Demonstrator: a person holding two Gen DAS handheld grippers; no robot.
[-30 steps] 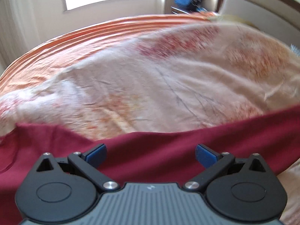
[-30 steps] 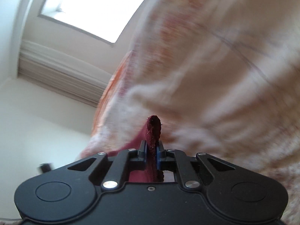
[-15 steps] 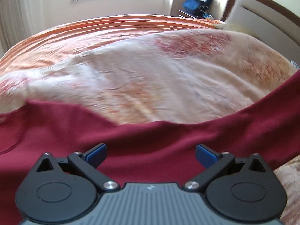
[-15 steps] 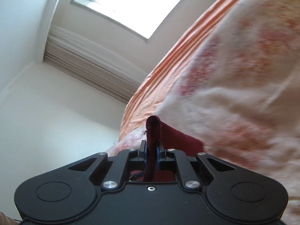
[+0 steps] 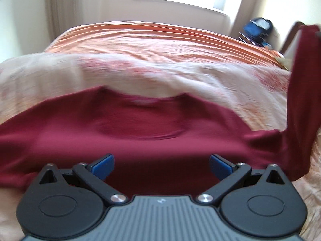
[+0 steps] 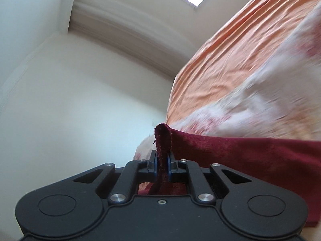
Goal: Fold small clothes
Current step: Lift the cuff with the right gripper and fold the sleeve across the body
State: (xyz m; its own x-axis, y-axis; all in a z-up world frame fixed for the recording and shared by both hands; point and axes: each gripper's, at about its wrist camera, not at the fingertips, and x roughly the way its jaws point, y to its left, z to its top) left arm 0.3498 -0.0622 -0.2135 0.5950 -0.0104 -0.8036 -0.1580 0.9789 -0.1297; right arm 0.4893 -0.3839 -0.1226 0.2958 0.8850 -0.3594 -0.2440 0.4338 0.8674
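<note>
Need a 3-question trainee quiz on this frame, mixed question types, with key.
1. True or false: the left tool is clamped on the shirt.
2. Multiple choice: what does the right tool hold? A) a fold of the dark red shirt B) the orange bedspread C) nothing
3. Fill in: in the left wrist view, one part of the shirt is lifted up at the ___ edge of the picture.

Key: 1 false, its blue fingers stand wide apart above the cloth. 2 A. 3 right.
</note>
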